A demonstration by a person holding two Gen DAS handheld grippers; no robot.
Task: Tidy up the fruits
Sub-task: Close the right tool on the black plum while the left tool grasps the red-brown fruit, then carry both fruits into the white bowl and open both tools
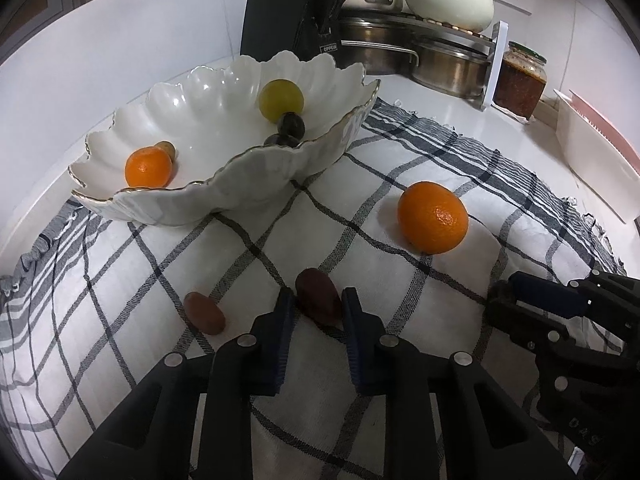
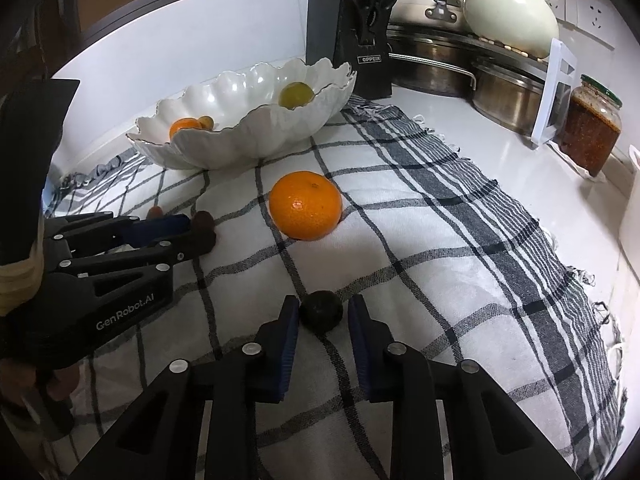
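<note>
Dates lay leftmost on the checked cloth (image 1: pixel 120 320): a lighter date (image 1: pixel 205 313) loose, and a dark red date (image 1: pixel 318 295) between the parted, unclenched fingers of the left gripper (image 1: pixel 316 300). Behind stood the scalloped white bowl (image 1: pixel 224 200) holding a small tangerine (image 1: pixel 148 167) and a green grape (image 1: pixel 281 100). Further right sat a large tangerine (image 1: pixel 433 217). The right gripper (image 2: pixel 323 312), also spread apart, straddled a dark round fruit (image 2: pixel 321 311) without gripping it.

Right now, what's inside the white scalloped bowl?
Inside the white scalloped ceramic bowl: a small orange mandarin, a brown fruit partly hidden behind it, a green round fruit, two dark fruits.
</note>
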